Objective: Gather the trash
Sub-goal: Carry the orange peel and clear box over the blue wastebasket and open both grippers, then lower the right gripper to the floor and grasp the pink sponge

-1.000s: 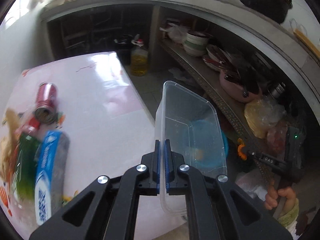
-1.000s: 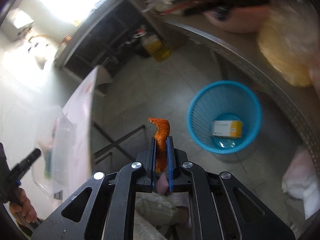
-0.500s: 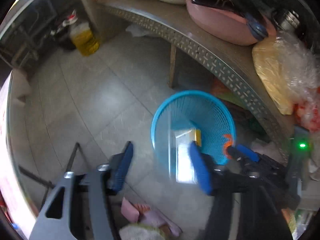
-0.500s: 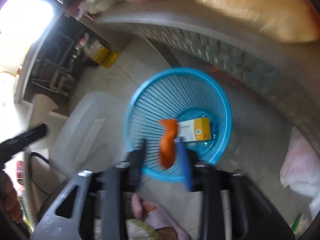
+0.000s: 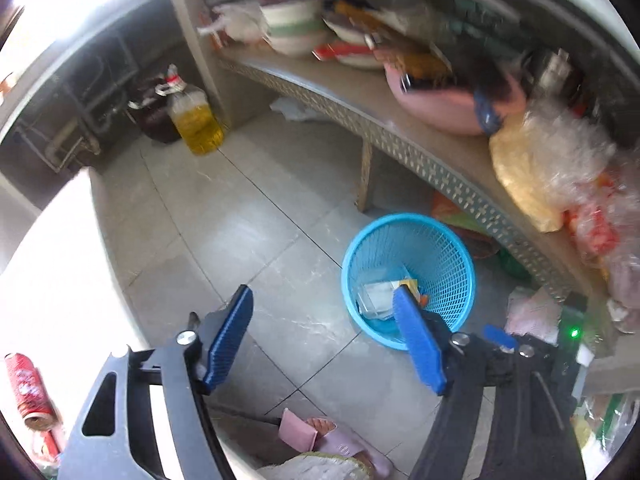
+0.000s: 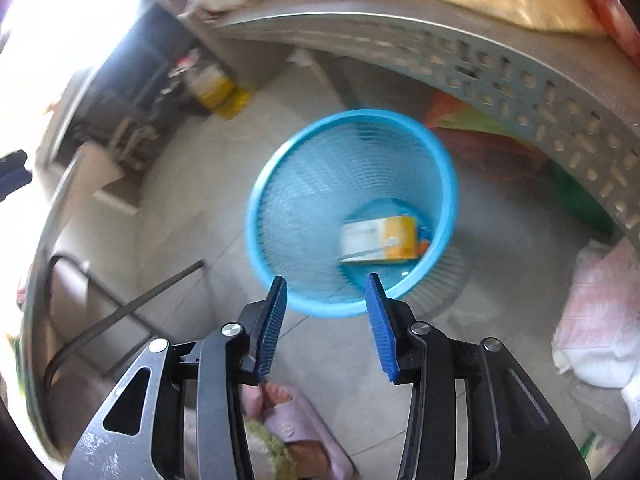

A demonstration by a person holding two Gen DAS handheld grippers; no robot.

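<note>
A blue mesh basket (image 5: 448,264) stands on the tiled floor beside a low shelf. In it lie a clear plastic container (image 5: 376,296), a yellow and white box (image 6: 380,240) and a small orange scrap (image 6: 424,246). My left gripper (image 5: 322,296) hangs above and just left of the basket, its jaws opening wide with nothing between them. My right gripper (image 6: 326,280) is open over the near rim of the basket (image 6: 304,208), also with nothing in it. A red can (image 5: 26,392) lies on the white table at lower left.
A perforated metal shelf (image 5: 440,168) with bowls, a pink basin and plastic bags runs behind the basket. A bottle of yellow oil (image 5: 196,124) stands on the floor at the back. A foot in a pink slipper (image 5: 332,440) is just below the grippers.
The left gripper swung from the table to the basket and let go of the clear container, which now lies inside. The right gripper dropped lower and released the orange scrap into the basket.
</note>
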